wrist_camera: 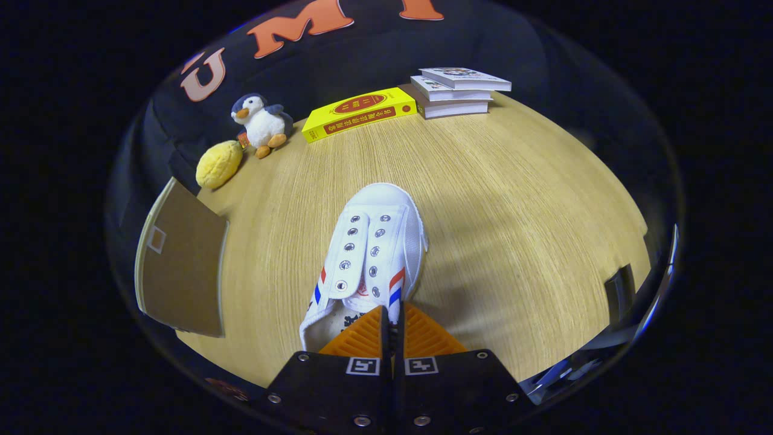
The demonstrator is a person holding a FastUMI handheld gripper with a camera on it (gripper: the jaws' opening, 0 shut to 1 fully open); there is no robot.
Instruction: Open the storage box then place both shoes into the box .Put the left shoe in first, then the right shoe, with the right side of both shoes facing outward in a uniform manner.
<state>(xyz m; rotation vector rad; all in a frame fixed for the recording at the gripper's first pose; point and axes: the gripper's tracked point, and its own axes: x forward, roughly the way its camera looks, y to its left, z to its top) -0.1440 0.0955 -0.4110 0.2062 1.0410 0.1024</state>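
The claw (pixel 391 323) is seen clenched, its two fingers drawn almost together on the right wall of the collar of a white shoe (pixel 369 257), one finger inside the opening and the other outside; both appear to press the thin canvas, so the shoe is judged to be gripped. The hold is taken at the heel end, probably so that the shoe can be lifted and carried with its side kept facing a chosen way. Whether the sole rests on the counter (pixel 513 199) or is just raised cannot be told. The shoe's long axis runs straight ahead of the fingers, toe toward twelve o'clock, heel at the claw, with the eyelet rows uppermost and striped flashes on both flanks. At about nine o'clock from the shoe, well apart, a brown flap (pixel 181 266) is seen, perhaps the opened lid of the storage box, though this cannot be confirmed. Beyond, at eleven o'clock, a yellow plush (pixel 218 164) and a penguin toy (pixel 261 124) are set near the counter's far edge; at twelve, a yellow book (pixel 357 112); at one o'clock, stacked books (pixel 458 90).
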